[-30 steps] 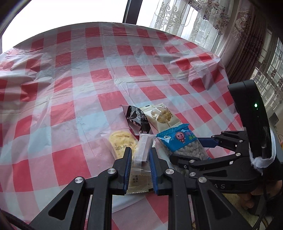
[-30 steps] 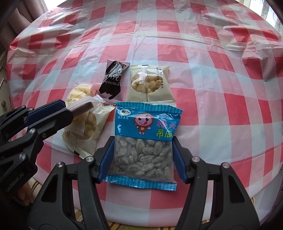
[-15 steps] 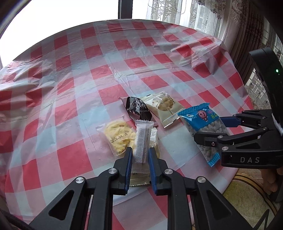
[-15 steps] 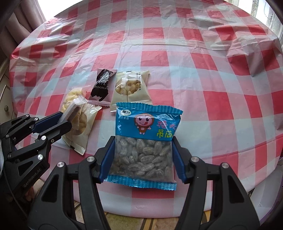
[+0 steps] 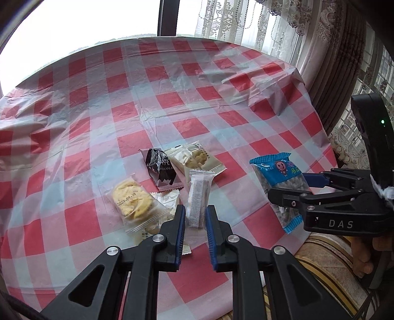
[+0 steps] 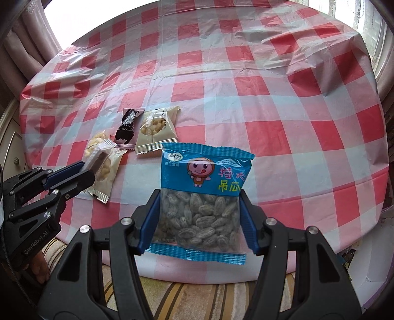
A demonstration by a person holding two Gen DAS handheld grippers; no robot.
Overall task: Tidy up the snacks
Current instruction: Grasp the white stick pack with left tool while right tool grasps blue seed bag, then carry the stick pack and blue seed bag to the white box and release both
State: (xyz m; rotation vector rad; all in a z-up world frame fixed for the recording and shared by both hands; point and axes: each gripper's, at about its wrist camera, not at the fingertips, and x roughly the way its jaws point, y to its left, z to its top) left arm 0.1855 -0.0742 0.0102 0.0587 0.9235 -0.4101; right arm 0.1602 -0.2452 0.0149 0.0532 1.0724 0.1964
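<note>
My left gripper is shut on a slim clear-wrapped bar and holds it above the table's near edge; it also shows in the right wrist view. My right gripper is shut on a blue bag of seeds, lifted off the table, also seen in the left wrist view. On the table lie a black chocolate packet, a beige cracker packet, a clear pack of yellow crisps and another beige pack under it.
The round table has a red-and-white checked plastic cloth with wrinkles at the far right. Curtains and a window stand behind. A striped cushion lies below the table's near edge.
Both grippers have risen and pulled back from the table with their packets. The right gripper with the blue bag has moved away to the right of the left one.
</note>
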